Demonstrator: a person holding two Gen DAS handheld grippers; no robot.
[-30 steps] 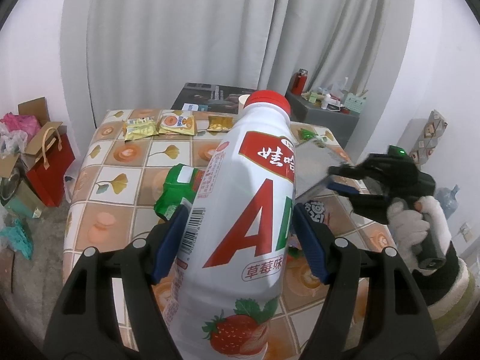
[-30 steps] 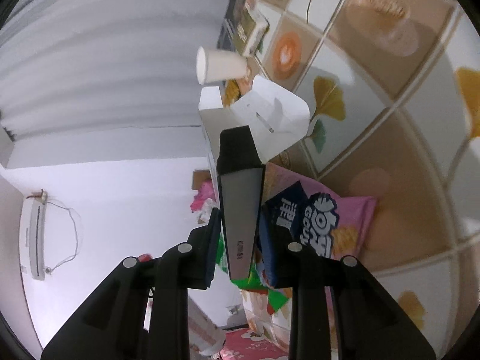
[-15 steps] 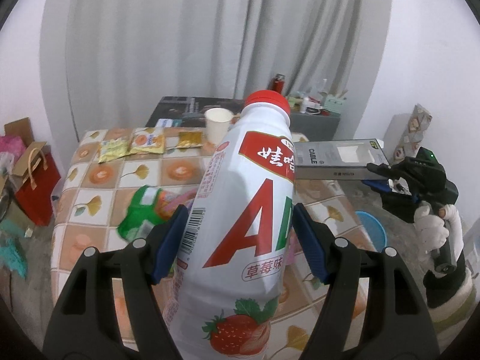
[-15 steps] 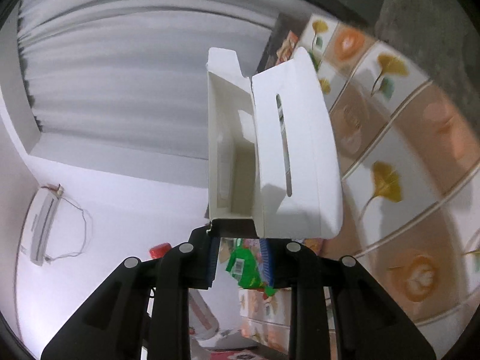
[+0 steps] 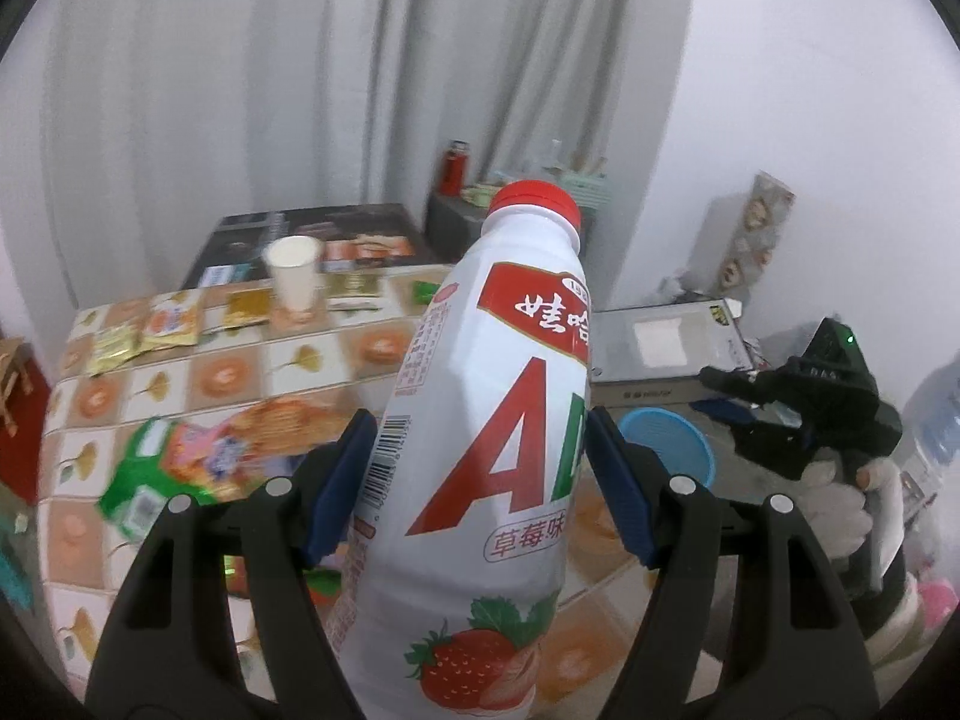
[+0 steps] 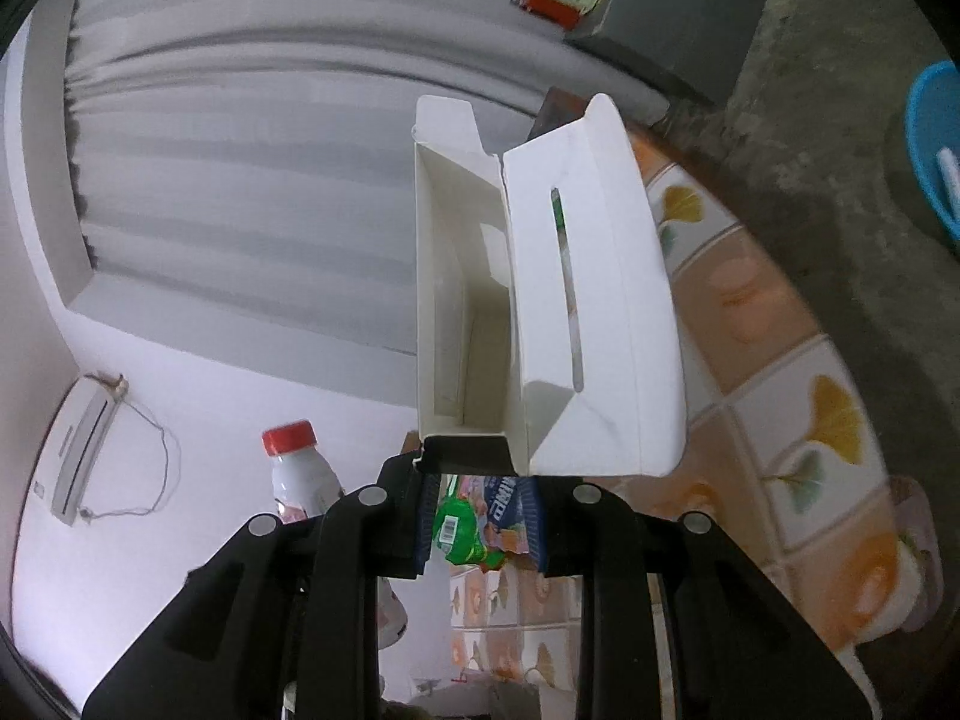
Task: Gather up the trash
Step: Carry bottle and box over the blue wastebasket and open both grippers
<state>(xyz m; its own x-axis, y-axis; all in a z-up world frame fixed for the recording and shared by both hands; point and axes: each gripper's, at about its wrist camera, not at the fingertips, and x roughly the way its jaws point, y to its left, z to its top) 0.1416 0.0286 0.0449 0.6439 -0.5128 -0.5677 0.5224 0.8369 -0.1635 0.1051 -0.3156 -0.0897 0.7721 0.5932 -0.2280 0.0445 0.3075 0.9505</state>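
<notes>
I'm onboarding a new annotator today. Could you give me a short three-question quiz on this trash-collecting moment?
1. True or false: the left tool is closed on a white drink bottle with a red cap.
2. What does the right tool hold?
A. a paper cup
B. an opened cardboard box
C. a green snack bag
3. Fill in: the paper cup stands on the ____.

Key
1. True. Both blue pads press on the bottle's sides.
2. B. The cardboard box has its flap open, and its inside looks empty.
3. Table, near its far edge, upright, beside some snack packets.
</notes>
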